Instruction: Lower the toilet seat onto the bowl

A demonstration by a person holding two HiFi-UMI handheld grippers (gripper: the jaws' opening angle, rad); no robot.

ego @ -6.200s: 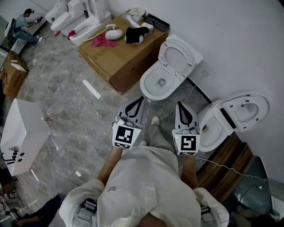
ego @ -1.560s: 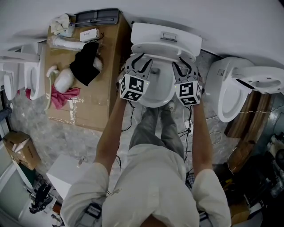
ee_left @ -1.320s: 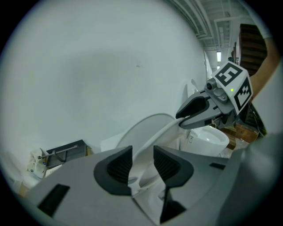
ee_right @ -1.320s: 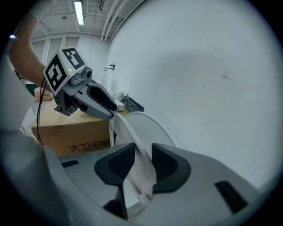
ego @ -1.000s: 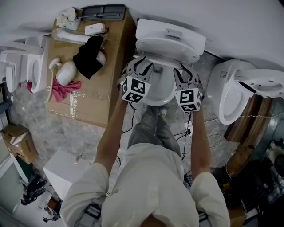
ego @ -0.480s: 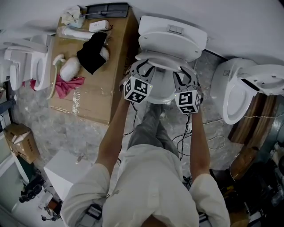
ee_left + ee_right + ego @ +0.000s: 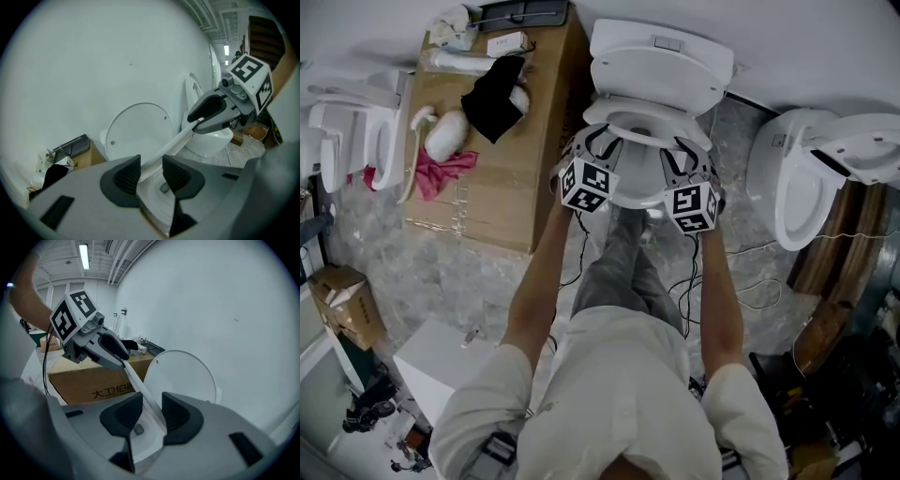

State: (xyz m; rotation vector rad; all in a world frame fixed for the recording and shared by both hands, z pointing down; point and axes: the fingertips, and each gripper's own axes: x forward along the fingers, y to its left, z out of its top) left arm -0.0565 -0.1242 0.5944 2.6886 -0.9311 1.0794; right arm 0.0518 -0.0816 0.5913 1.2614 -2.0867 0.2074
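Indoors, grey marbled floor (image 7: 441,272), white wall (image 7: 825,42), cardboard box (image 7: 502,187) — left gripper (image 7: 151,169), right gripper (image 7: 151,409), fingers (image 7: 127,177) clamped on toilet seat (image 7: 176,139).

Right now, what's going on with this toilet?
A person stands over the toilet holding the toilet seat with a gripper in each hand. The left gripper and the right gripper each clamp one side of the ring. The seat is tilted partway down, not yet resting on the bowl, and the lid stands upright behind it.
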